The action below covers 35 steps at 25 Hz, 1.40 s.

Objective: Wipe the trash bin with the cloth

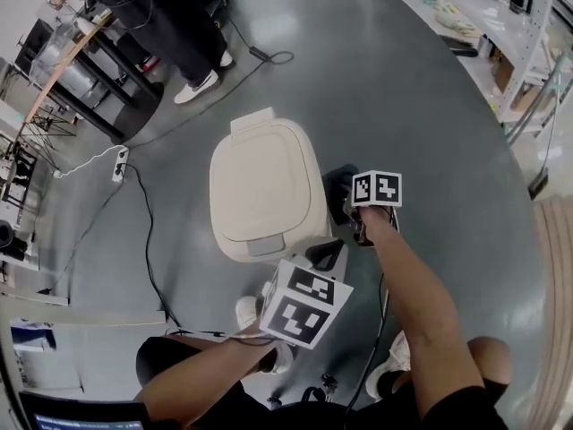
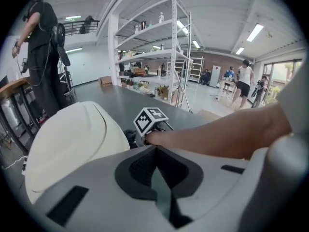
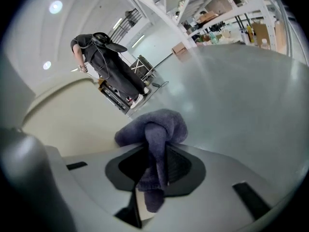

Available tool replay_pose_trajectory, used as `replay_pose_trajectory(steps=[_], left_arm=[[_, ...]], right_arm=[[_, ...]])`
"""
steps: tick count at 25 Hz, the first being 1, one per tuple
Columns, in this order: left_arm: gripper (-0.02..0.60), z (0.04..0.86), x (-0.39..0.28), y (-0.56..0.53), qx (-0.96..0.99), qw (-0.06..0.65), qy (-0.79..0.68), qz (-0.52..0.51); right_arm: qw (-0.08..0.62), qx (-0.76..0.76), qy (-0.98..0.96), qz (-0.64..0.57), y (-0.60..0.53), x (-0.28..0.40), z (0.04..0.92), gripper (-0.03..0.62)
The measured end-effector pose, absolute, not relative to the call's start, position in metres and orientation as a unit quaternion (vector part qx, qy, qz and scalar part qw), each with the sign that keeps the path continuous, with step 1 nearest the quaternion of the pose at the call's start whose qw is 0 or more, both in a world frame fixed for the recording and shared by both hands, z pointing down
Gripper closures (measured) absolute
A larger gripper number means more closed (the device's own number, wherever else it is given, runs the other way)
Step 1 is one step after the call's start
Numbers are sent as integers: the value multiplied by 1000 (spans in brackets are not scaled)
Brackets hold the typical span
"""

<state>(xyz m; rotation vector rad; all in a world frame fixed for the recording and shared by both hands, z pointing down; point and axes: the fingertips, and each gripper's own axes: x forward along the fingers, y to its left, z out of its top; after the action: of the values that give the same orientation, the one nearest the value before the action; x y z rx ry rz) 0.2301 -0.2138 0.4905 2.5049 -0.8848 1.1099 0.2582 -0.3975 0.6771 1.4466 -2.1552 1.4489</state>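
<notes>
The cream trash bin [image 1: 264, 191] stands on the grey floor with its lid down, and it also fills the left of the left gripper view [image 2: 67, 144]. My right gripper [image 1: 351, 206] is shut on a dark purple-grey cloth [image 3: 154, 129]. In the head view the cloth [image 1: 338, 189] lies against the bin's right side wall [image 3: 72, 115]. My left gripper [image 1: 327, 256] hovers by the bin's near right corner. Its jaws are shut with nothing between them [image 2: 157, 153]. It looks toward the right gripper's marker cube [image 2: 152, 120].
A person in black [image 1: 170, 16] stands beyond the bin at the back left, next to a metal table [image 1: 67, 61]. A power strip [image 1: 119, 164] and cables trail across the floor to the left. Shelving [image 1: 501, 16] lines the right. My shoes [image 1: 246, 312] are near the bin.
</notes>
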Motion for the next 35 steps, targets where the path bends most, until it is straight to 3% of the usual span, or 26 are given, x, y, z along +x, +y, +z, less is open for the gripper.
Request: replay_pose_trajectory(steps=[10,14,17,25,35], left_arm=[[584,347,209,-264,873,126,-424,206],[584,298,164,-248,868,96,-457,171],[584,263,94,-241,861,79,-479,152],[584,274,-55,-260,827,72,-542,130],[584,338,-120,-264,820,63,-543,169]], right_arm=[[102,536,-785,292,-353,287,436,513],[83,543,-799,246,-315,253,359,511],[67,525,-818,225,-291,191,312,513],[57,490,-857,148,-258,47,308,511],[32,538,-820,196,-245,-11,376,513]])
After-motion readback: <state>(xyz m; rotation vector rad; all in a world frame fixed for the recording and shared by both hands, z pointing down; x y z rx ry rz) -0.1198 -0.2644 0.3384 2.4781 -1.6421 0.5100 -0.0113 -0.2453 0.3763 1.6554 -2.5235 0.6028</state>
